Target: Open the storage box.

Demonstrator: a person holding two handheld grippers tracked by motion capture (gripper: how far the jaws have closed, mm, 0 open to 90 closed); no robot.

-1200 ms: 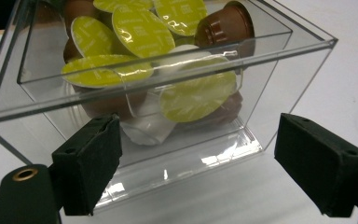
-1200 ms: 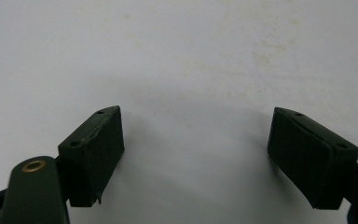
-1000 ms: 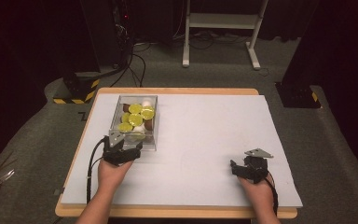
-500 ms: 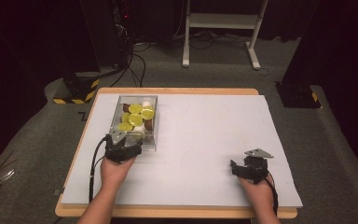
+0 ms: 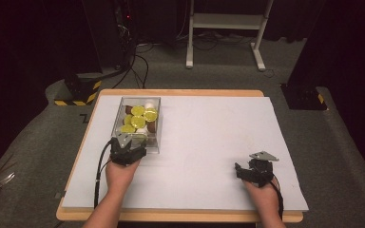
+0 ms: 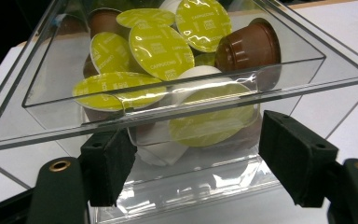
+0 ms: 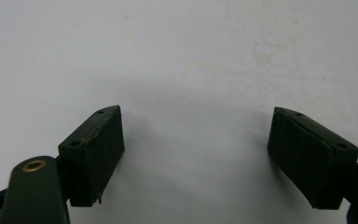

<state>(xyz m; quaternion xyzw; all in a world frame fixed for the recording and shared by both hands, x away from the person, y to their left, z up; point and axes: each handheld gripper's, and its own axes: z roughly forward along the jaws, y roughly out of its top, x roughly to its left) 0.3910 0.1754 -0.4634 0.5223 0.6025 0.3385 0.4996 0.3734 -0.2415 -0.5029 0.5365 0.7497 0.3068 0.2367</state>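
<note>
High view shows the clear box (image 5: 139, 124) of coffee pods (image 5: 138, 117) near the table's (image 5: 209, 137) left edge, the left gripper (image 5: 132, 140), jaws just closing, open around its near wall to grab it, while the right gripper (image 5: 245, 172) waits open, holding nothing.

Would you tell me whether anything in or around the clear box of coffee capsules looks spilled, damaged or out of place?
Nothing stands out. The capsules lie jumbled but all inside the clear box, which sits upright on the white table cover. Nothing has spilled beside it.
</note>
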